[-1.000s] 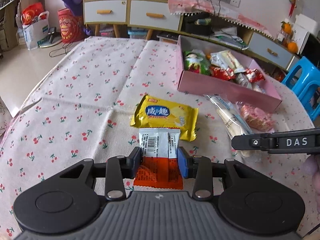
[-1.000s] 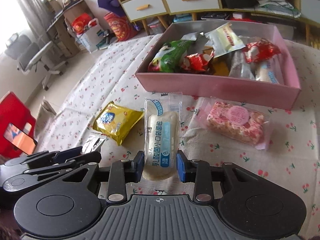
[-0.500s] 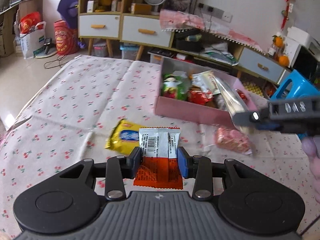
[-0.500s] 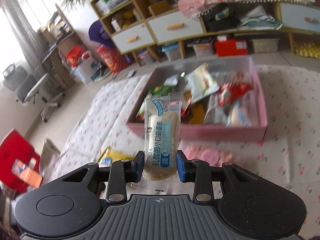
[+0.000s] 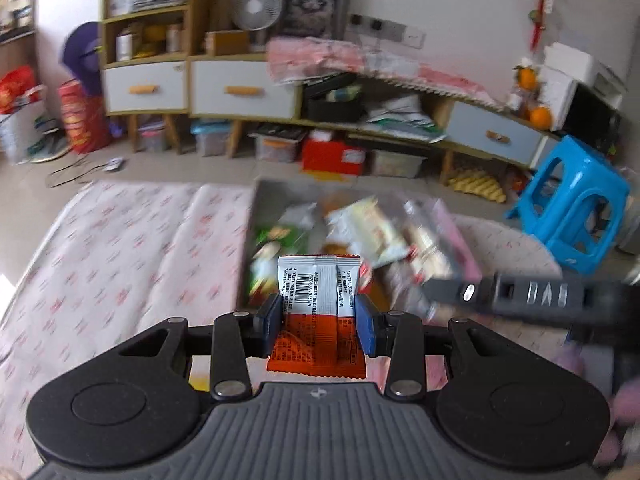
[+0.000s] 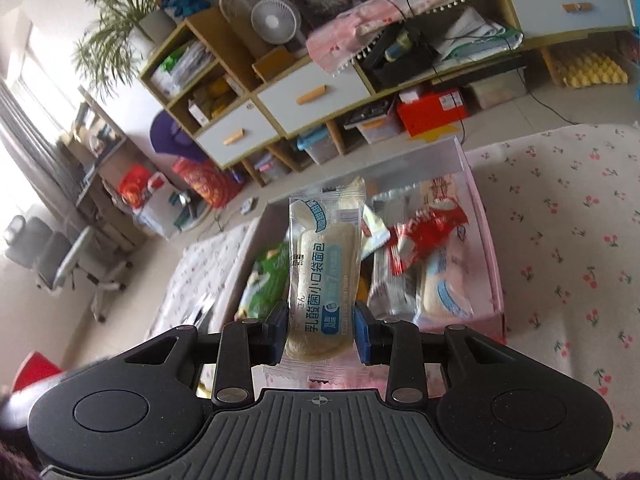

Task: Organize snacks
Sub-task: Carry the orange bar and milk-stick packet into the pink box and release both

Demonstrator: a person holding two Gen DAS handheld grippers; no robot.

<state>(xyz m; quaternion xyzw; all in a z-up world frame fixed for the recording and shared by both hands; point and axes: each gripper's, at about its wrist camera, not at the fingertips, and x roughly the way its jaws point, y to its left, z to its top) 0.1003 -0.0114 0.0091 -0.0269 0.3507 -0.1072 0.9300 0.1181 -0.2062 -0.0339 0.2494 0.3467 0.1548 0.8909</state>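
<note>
My left gripper is shut on an orange and white snack packet, held upright over the near end of the pink box. The box holds several wrapped snacks and looks blurred. My right gripper is shut on a clear-wrapped bread bun packet with blue print, held above the same pink box, where a red packet and a green packet lie among others. In the left wrist view the right gripper's dark body crosses at the right, over the box.
The box sits on a table with a cherry-print cloth. A blue plastic stool stands beyond the table's right side. Wooden cabinets with white drawers, a fan and storage bins line the far wall. An office chair stands at left.
Both grippers have lifted off the table and moved toward the pink box, each still holding its packet. The yellow packet and pink bar on the cloth have dropped out of view.
</note>
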